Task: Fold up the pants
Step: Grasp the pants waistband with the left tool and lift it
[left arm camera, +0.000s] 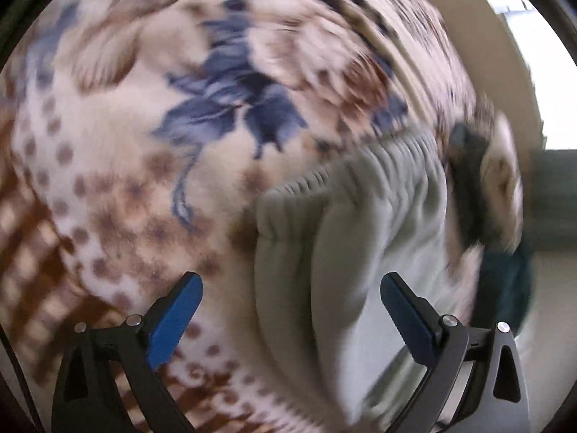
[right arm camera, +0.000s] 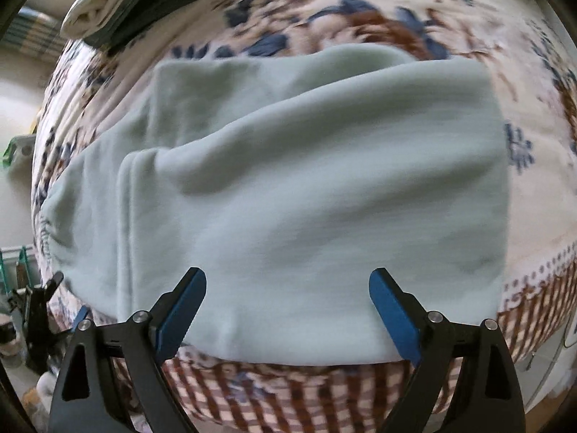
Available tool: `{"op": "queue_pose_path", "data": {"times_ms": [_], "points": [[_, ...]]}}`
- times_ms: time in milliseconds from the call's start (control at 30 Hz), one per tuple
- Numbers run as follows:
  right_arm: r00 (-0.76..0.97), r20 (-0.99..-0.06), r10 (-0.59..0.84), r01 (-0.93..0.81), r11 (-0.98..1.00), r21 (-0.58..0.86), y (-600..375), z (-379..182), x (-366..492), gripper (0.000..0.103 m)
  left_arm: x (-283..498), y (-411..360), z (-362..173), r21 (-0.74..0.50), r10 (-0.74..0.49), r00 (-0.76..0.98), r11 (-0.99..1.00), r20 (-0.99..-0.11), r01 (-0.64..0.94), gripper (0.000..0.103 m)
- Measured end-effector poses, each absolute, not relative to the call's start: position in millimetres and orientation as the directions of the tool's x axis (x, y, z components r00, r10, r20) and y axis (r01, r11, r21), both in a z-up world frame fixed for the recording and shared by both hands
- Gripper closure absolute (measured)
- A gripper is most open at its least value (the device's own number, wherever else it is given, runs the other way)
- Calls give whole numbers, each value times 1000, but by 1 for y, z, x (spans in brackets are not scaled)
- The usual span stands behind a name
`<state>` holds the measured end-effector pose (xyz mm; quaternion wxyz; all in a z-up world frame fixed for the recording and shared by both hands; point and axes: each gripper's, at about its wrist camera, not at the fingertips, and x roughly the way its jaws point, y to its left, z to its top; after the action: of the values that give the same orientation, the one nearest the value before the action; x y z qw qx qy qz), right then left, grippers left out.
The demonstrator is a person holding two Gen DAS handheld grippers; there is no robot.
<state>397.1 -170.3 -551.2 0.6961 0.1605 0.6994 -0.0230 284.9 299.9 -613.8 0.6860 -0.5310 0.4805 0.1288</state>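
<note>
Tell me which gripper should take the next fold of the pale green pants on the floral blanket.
Probably the right gripper: it is open directly over the folded pants, near their front edge. The left gripper, also open, sits off at the waistband end, half over the blanket.

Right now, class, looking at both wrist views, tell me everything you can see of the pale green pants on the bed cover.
The pale green pants look like soft fleece, plain and unpatterned. They lie folded over on themselves on the flowered bed cover, upper layer loosely rumpled, a seamed edge showing at the left. In the left wrist view the gathered, ribbed elastic waistband lies at the far end. Both pairs of tongs stand open above the cloth; no pad presses on it.
</note>
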Motion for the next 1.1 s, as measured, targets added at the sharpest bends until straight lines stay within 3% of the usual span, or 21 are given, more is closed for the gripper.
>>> {"op": "queue_pose_path", "data": {"times_ms": [133, 267, 300, 333, 400, 433, 533, 700, 867, 1000, 1100], "points": [[-7, -983, 185, 231, 957, 178, -152, -555, 402, 9, 298, 299, -637, -683, -385, 570, 308, -726, -662, 3], [-17, -983, 183, 227, 958, 175, -145, -557, 407, 9, 317, 289, -649, -681, -366, 577, 325, -730, -656, 3], [-17, -983, 183, 228, 958, 174, -145, -557, 408, 9, 318, 289, -647, -687, -355, 590, 325, -726, -650, 10], [-18, -983, 180, 226, 959, 172, -144, -558, 410, 9, 318, 290, -642, -697, -341, 608, 337, -717, -633, 34], [-21, -985, 169, 222, 962, 160, -144, -560, 415, 9, 323, 286, -632, -688, -326, 608, 401, -724, -605, 60], [-20, -987, 161, 223, 963, 152, -145, -562, 415, 9, 323, 284, -627, -692, -318, 618, 415, -719, -591, 70], [-20, -987, 158, 234, 961, 149, -149, -567, 418, 9, 321, 277, -601, -683, -316, 616, 466, -722, -562, 82], [-23, -970, 240, 266, 937, 226, -165, -572, 412, 9, 336, 222, -508, -690, -365, 639, 615, -677, -380, 82], [-10, -954, 299, 340, 898, 278, -198, -562, 396, 9, 362, 119, -428, -658, -480, 591, 744, -648, -116, 83], [41, -957, 287, 383, 880, 280, -240, -541, 382, 9, 363, 16, -418, -615, -560, 479, 787, -676, 53, 83], [71, -960, 270, 427, 862, 274, -278, -529, 371, 9, 363, -65, -445, -559, -573, 358, 815, -737, 153, 83]]}}
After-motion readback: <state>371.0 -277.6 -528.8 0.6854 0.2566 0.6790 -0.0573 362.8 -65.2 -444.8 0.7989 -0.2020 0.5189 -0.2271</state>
